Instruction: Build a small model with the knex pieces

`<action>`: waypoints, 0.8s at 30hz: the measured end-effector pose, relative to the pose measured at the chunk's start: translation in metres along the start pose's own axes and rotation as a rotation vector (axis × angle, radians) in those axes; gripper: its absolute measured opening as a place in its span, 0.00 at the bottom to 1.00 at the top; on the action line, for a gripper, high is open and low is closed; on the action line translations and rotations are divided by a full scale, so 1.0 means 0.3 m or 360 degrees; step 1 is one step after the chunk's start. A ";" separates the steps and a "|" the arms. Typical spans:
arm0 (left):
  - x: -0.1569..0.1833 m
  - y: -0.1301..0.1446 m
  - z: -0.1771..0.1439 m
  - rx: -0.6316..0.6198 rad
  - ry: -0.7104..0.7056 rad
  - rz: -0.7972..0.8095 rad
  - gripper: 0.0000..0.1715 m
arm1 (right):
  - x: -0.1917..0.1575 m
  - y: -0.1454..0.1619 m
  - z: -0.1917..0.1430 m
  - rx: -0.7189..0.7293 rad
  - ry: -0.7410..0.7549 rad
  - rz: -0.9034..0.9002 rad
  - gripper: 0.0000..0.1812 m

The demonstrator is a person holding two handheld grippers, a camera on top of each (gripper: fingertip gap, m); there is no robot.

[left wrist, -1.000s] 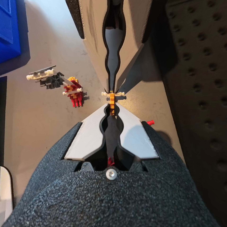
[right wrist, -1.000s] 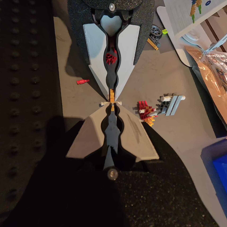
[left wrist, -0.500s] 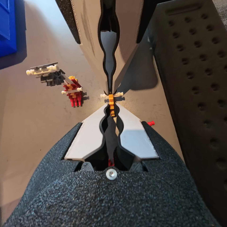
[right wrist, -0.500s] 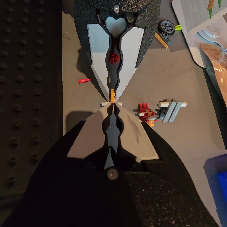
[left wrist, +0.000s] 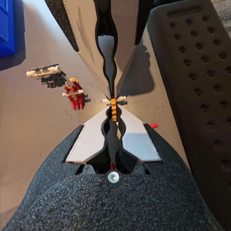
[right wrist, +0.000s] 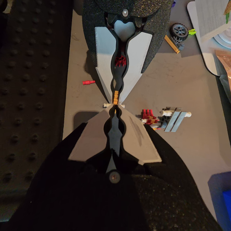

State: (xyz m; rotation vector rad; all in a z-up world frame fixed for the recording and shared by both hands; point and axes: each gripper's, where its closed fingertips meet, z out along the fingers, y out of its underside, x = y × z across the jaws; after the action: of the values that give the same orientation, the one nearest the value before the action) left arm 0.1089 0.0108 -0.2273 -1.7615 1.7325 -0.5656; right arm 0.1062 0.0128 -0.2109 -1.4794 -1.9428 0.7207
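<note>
Black perforated mat [left wrist: 200, 87]: along the table edge, at right in the left wrist view, at left in the right wrist view [right wrist: 31, 87].

Grey-brown table [left wrist: 31, 125]: bare surface under both grippers.

Blue bin [left wrist: 6, 31]: at the far left edge, well apart from the grippers; a corner also seen at lower right in the right wrist view [right wrist: 226, 205].

Left gripper [left wrist: 114, 110]: fingers narrow, clamped on the orange toothed connector [left wrist: 114, 110]; seen from opposite in the right wrist view [right wrist: 115, 100]. Red connector [right wrist: 120, 61] lodged deep between its fingers, near the base.

Right gripper [right wrist: 115, 106]: fingers drawn nearly together, tips meeting the left gripper's tips; pinched at the white rod [left wrist: 114, 99] where it crosses the orange connector. Seen from opposite in the left wrist view [left wrist: 111, 96].

Assembly of grey panels, dark grey connector and white rods [left wrist: 50, 76]: on the table near the grippers, joined to a red and yellow connector cluster [left wrist: 75, 96].

Wheel with dark tyre [right wrist: 180, 31]: beyond the left gripper, touching a dark grey connector and an orange rod [right wrist: 171, 43]; small green piece [right wrist: 191, 31] just beside it.

Loose red rod [right wrist: 88, 82]: on the table just beside the left gripper, near the mat.
</note>
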 end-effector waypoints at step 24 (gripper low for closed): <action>0.000 0.001 -0.001 0.0019 -0.0015 0.0015 0.03 | -0.002 -0.006 0.007 -0.0138 0.0133 -0.0095 0.00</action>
State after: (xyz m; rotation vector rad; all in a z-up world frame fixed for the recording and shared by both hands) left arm 0.1085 0.0107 -0.2274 -1.7444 1.7262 -0.5615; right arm 0.1037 0.0117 -0.2112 -1.4717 -1.9678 0.5456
